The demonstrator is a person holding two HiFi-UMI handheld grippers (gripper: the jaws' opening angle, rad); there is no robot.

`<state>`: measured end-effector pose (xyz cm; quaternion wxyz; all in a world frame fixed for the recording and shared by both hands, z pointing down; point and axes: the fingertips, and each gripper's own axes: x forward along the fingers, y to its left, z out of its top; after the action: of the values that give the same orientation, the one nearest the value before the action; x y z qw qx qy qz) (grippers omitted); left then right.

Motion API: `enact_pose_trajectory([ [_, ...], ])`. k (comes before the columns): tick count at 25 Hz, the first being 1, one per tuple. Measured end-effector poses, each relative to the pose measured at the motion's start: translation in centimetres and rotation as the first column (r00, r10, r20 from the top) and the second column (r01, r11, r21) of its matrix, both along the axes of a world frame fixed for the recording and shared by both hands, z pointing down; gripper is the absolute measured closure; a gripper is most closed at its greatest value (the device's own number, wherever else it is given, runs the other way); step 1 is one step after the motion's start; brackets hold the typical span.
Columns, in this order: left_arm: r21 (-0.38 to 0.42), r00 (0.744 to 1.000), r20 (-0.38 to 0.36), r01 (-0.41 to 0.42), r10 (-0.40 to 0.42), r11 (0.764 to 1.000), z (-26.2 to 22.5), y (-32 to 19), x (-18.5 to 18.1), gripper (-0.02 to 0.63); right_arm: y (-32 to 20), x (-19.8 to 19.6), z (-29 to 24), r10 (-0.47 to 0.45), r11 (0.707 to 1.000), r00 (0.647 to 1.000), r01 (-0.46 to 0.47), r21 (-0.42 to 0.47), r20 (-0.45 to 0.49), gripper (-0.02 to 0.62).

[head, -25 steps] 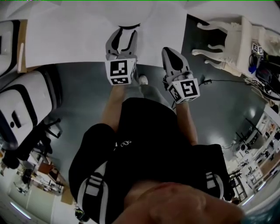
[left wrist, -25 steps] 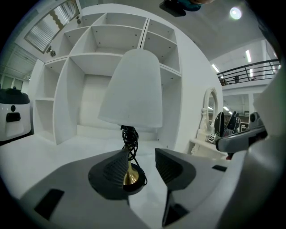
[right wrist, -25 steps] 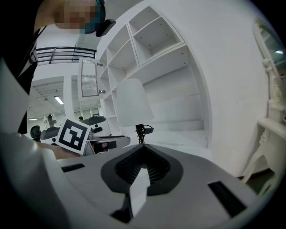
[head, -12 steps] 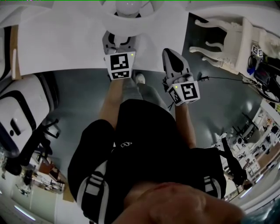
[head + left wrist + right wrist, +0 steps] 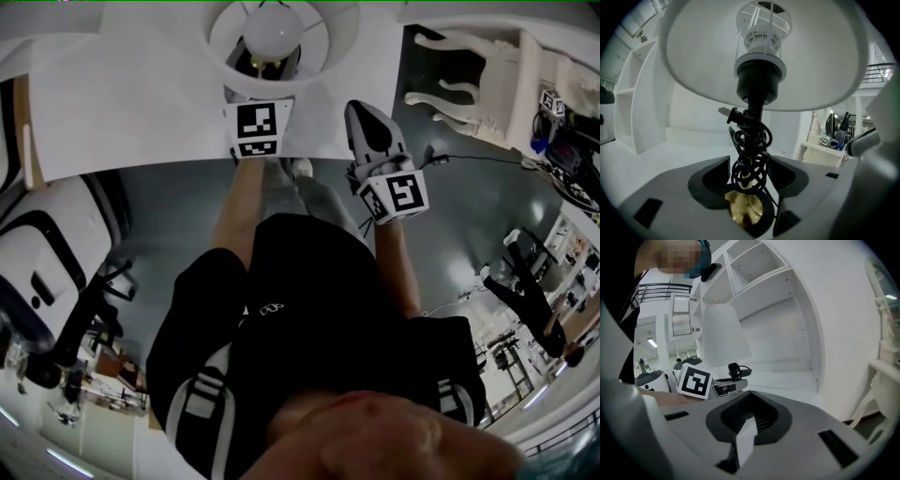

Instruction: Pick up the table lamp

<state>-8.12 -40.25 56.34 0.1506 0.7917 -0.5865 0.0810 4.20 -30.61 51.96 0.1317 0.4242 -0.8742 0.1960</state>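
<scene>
"right gripper view, item one?" asks the first.

"right gripper (image 5: pixel 750 417), jaws closed together, nothing between them. its tip is over the front edge of the white table (image 5: pixel 141 103), to the right of the lamp," says the second.

"item two?"

"left gripper (image 5: pixel 750 164), jaws spread wide, one on each side of the lamp's thin stem, with the pads not pressing on it as far as shows. its marker cube (image 5: pixel 258 128) sits just beside the shade's near rim in the head view."

"item three, the lamp itself?"

"table lamp (image 5: pixel 281 37), standing upright on the table, near its front edge. parts: white shade (image 5: pixel 759 56), white bulb (image 5: pixel 272 26), black socket (image 5: pixel 758 84), brass foot (image 5: pixel 744 210). black cord (image 5: pixel 750 157) wound in loops round the stem, its plug (image 5: pixel 727 113) sticking out to the left at the top of the coil."

"anything behind?"

"white open shelves (image 5: pixel 764 284) against the wall beyond the table — and an ornate white piece of furniture (image 5: pixel 483 84) off to the right, standing on the grey floor (image 5: pixel 169 206)."
</scene>
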Motion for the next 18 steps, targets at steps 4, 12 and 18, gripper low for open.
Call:
enact_pose_trajectory([
  [4, 0.016, 1.000, -0.008, -0.025, 0.025, 1.000, -0.4, -0.8, 0.4, 0.371, -0.6, 0.3, 0.0, 0.012, 1.000, 1.000, -0.011, 0.001, -0.006, 0.578],
  [12, 0.050, 0.997, -0.016, -0.074, 0.075, 0.996, -2.2, -0.6, 0.5, 0.402, 0.6, -0.2, -0.4, 0.026, 1.000, 1.000, -0.026, -0.013, 0.005, 0.578],
  [18, 0.098, 0.993, 0.002, -0.117, 0.117, 0.988, -5.2, 0.2, 0.3, 0.420, 1.0, -0.3, -1.4, 0.044, 0.999, 0.999, -0.045, 0.004, 0.012, 0.578],
])
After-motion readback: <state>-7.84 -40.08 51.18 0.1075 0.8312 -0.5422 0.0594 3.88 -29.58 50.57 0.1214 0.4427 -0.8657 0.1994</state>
